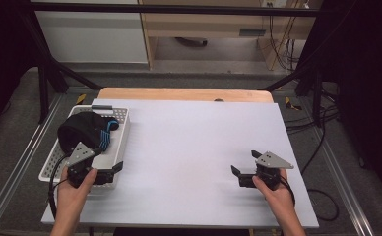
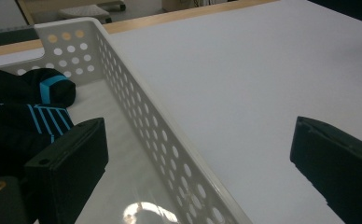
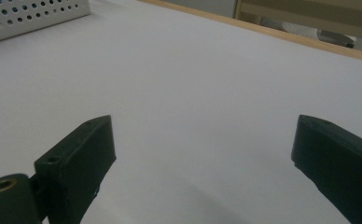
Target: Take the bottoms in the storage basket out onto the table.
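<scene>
1. A white perforated plastic basket (image 1: pixel 121 129) is seen at the far left of the white table sheet (image 1: pixel 194 147), its left side hanging past the sheet's edge
2. A bundle of black fabric with bright blue stripes (image 1: pixel 88 129) is held inside the basket, filling its far part and leaning toward the left wall
3. The left gripper (image 1: pixel 111 173) is held low at the basket's near end; its jaws are spread wide with nothing between the pads
4. In the left gripper view, one jaw is seen over the basket floor just beside the striped fabric (image 2: pixel 27 121), the other out over the bare sheet, so the basket's right wall (image 2: pixel 156 135) is straddled
5. Whether that wall is touched by either jaw cannot be told
6. The right gripper (image 1: pixel 245 162) is held at the near right of the sheet, well apart from the basket, jaws pointing left and spread wide on nothing
7. In the right gripper view a corner of the basket (image 3: pixel 34 14) is seen far off across the bare sheet
</scene>
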The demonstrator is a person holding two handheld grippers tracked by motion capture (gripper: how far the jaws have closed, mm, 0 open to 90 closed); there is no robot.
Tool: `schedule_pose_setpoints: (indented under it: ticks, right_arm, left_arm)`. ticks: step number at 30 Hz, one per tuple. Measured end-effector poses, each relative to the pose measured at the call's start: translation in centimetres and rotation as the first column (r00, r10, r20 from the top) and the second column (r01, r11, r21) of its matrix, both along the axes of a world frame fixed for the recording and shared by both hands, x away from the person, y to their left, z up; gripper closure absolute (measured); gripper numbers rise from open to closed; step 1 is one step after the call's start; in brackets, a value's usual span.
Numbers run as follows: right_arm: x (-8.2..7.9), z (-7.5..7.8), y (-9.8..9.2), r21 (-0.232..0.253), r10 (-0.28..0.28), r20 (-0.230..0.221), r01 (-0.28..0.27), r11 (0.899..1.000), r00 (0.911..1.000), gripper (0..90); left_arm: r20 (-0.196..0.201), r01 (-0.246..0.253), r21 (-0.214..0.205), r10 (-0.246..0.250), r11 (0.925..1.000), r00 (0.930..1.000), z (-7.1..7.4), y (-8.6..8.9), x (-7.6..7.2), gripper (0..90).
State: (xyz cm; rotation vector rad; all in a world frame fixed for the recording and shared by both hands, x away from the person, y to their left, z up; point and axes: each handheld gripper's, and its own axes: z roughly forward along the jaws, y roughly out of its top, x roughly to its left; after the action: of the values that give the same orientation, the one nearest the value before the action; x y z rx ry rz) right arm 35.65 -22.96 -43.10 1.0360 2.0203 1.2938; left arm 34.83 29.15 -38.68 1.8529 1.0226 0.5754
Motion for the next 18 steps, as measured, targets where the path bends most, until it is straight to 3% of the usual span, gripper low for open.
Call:
schedule_pose_setpoints:
  ticks: [10, 12, 14, 18]
  right_arm:
    - [0.1, -0.1, 0.0, 0.000, -0.020, -0.011, 0.020, 1.000, 0.9997, 6.5]
    - [0.1, -0.1, 0.0, -0.003, -0.019, -0.011, 0.019, 1.000, 0.9998, 6.5]
    - [0.0, -0.2, 0.2, -0.005, -0.019, -0.013, 0.019, 1.000, 0.9997, 6.5]
    - [0.0, -0.2, 0.2, -0.007, -0.021, -0.015, 0.021, 1.000, 0.9997, 6.4]
  left_arm:
    - [0.027, -0.029, 0.034, 0.028, 0.9990, 0.9992, 0.9, -0.8, -0.2, 5.2]
    - [0.032, -0.034, 0.040, 0.032, 0.9986, 0.9990, 1.4, -1.2, -0.1, 5.7]
    - [0.040, -0.044, 0.012, 0.044, 0.9990, 0.9982, 2.5, -1.4, 0.0, 6.6]
    - [0.061, -0.075, 0.046, 0.072, 0.9961, 0.9955, 3.8, -1.2, 0.5, 7.8]
